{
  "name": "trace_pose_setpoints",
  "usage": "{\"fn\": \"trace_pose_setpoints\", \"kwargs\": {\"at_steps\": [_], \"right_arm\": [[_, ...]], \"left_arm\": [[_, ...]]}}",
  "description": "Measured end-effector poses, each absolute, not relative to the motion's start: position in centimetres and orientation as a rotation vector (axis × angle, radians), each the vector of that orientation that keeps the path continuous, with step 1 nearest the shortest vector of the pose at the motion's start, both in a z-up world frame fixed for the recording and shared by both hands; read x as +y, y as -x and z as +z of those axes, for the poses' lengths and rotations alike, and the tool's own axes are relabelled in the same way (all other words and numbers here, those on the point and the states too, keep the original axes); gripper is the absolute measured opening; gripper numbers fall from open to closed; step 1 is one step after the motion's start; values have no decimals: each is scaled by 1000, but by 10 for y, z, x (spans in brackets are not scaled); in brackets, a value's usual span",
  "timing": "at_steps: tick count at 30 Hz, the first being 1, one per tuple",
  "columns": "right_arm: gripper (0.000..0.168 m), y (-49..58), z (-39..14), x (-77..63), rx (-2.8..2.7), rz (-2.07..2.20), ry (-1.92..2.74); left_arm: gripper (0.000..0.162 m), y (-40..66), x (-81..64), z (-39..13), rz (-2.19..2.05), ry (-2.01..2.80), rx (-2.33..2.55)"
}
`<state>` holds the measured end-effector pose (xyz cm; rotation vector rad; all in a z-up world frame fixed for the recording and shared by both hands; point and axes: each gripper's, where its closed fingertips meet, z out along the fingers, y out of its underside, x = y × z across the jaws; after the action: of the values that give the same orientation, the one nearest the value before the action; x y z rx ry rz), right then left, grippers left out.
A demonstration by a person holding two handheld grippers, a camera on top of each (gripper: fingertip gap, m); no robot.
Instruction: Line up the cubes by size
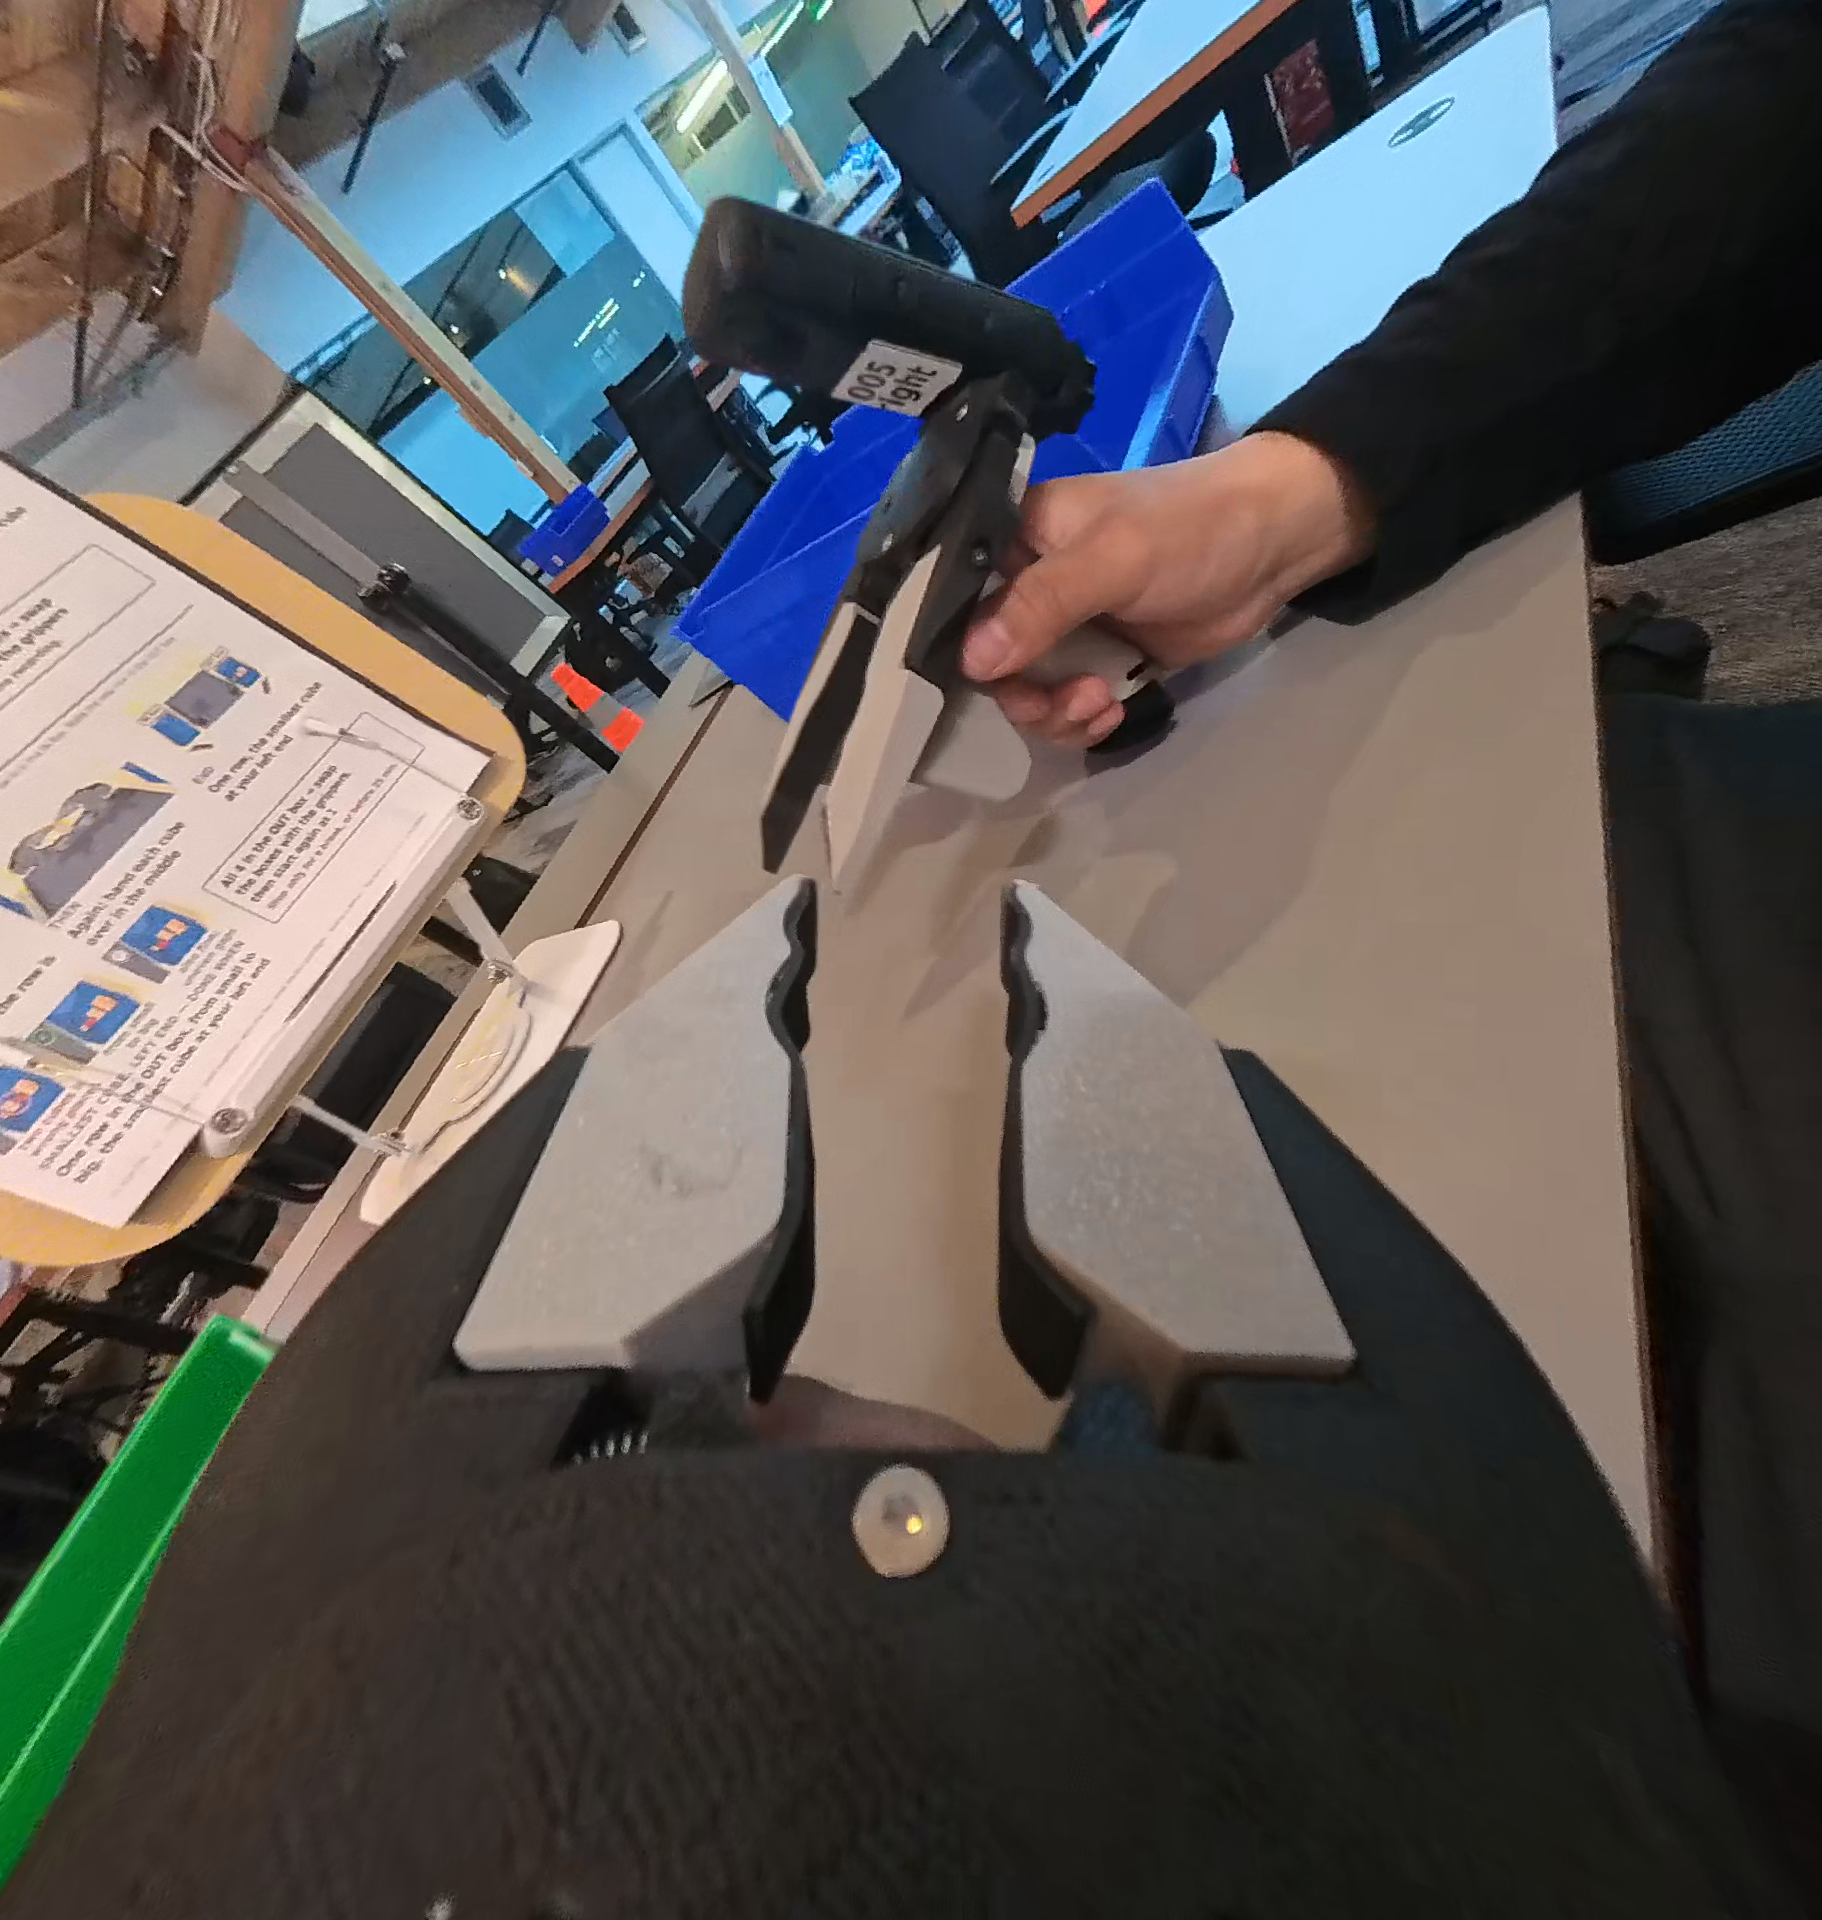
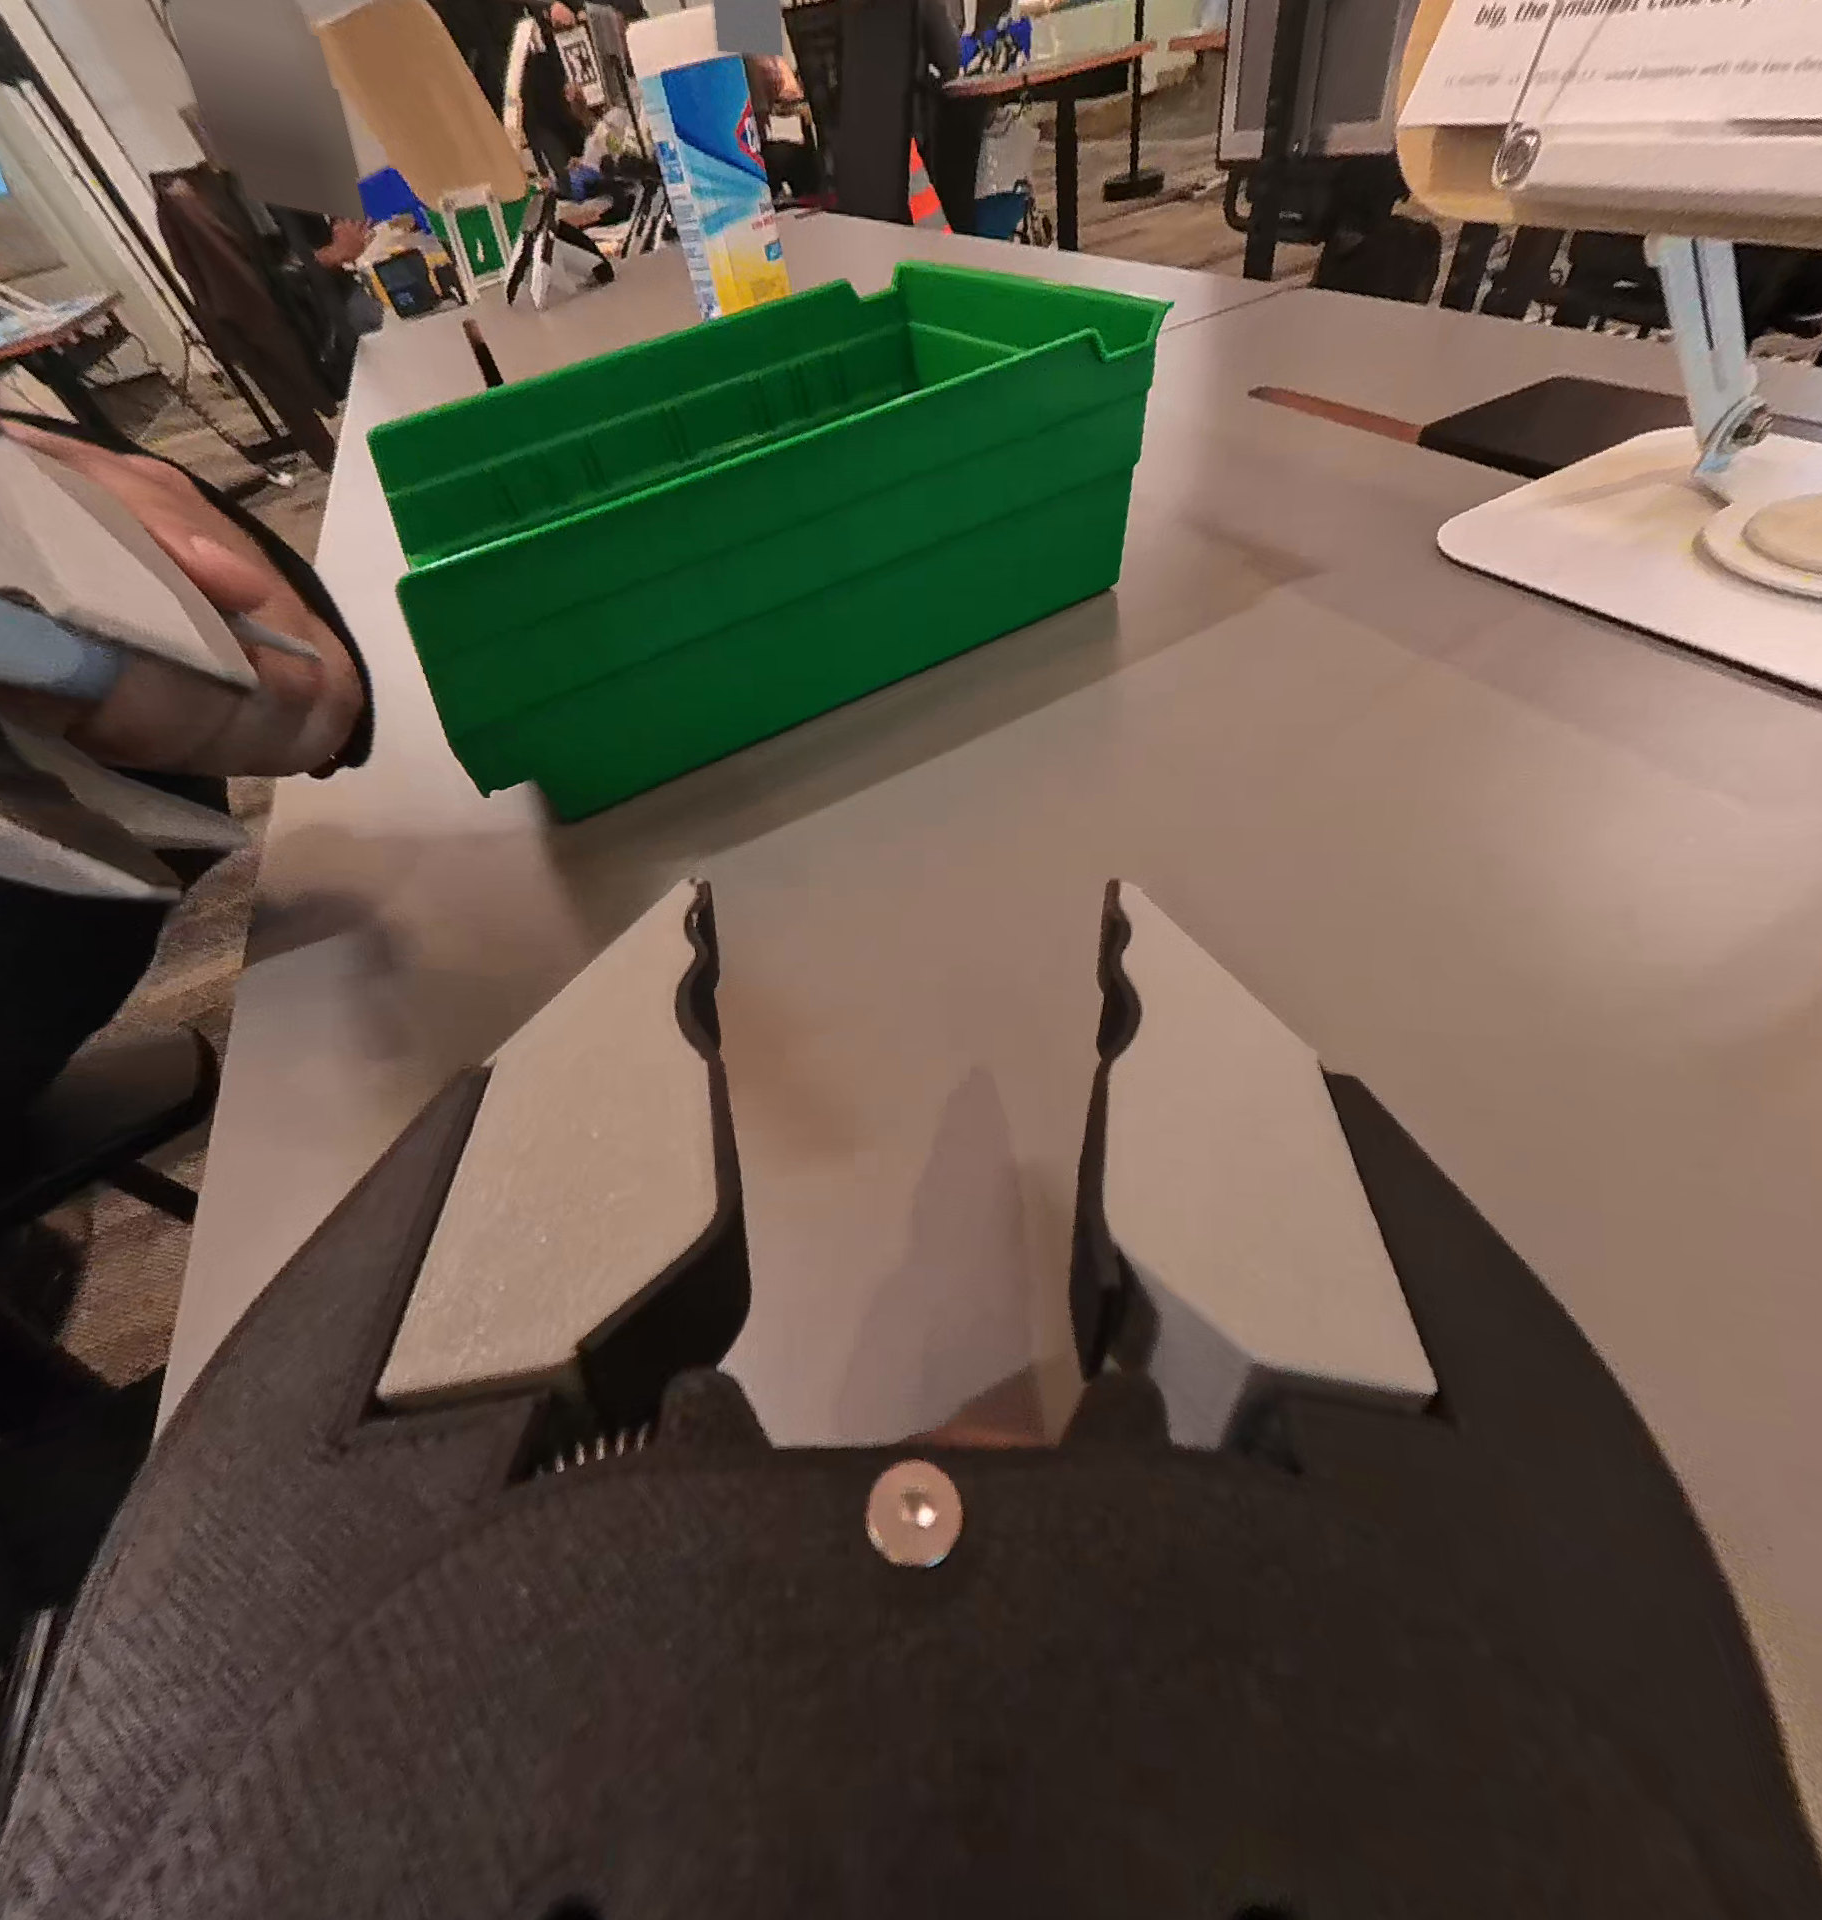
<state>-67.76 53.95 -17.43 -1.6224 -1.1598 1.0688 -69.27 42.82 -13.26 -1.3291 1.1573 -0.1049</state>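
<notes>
Left gripper (image 1: 907,914) fingers apart, empty; right gripper (image 2: 907,904) fingers apart, empty, aimed at green bin (image 2: 782,582) well ahead; cubes unseen

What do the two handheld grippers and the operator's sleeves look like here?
Each gripper, left gripper and right gripper, has a black textured body, a silver screw and grey wedge fingers edged with wavy black pads. The right one carries a black camera with a white sticker. The sleeve is black.
</notes>
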Motion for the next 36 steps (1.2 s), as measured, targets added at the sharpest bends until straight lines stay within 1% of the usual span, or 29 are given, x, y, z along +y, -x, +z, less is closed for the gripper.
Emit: {"fn": "trace_pose_setpoints", "kwargs": {"at_steps": [1, 3, 4, 10, 13, 15, 17, 19, 20, 21, 22, 23, 27, 30, 33, 36], "right_arm": [[72, 677, -175, 540, -1164, 1052, 1620], [72, 676, -175, 542, -1175, 1002, 1609], [72, 676, -177, 543, -1187, 979, 1606], [81, 672, -178, 545, -1245, 850, 1561], [82, 670, -176, 544, -1260, 818, 1542], [83, 671, -175, 542, -1271, 820, 1538], [83, 673, -174, 540, -1278, 833, 1532], [85, 675, -174, 537, -1290, 838, 1527], [85, 675, -174, 536, -1297, 833, 1523], [85, 676, -175, 535, -1305, 830, 1520], [85, 677, -175, 533, -1313, 829, 1517], [85, 678, -176, 532, -1317, 830, 1515], [86, 678, -179, 532, -1322, 835, 1524], [85, 677, -179, 534, -1312, 848, 1534], [85, 676, -177, 535, -1300, 869, 1537], [84, 677, -178, 534, -1302, 891, 1545]], "left_arm": [[32, 696, 429, -130, -102, 1331, 1142], [20, 710, 440, -124, -67, 1358, 1074], [18, 719, 447, -120, -44, 1377, 1021], [32, 766, 462, -102, -14, 1449, 831], [31, 808, 464, -80, -5, 1473, 705], [30, 836, 466, -78, 13, 1534, 734], [35, 866, 473, -80, 89, 1602, 800], [38, 886, 475, -85, 74, 1700, 896], [38, 891, 475, -88, 48, 1744, 959], [44, 896, 475, -95, 24, 1794, 1030], [55, 903, 476, -105, 24, 1853, 1104], [57, 915, 481, -117, 59, 1917, 1167], [58, 959, 490, -177, 124, 2256, 1333], [57, 992, 493, -211, 289, 2406, 1485], [55, 1003, 493, -231, 351, 2473, 1607], [52, 1009, 493, -239, 429, 2494, 1707]]}}
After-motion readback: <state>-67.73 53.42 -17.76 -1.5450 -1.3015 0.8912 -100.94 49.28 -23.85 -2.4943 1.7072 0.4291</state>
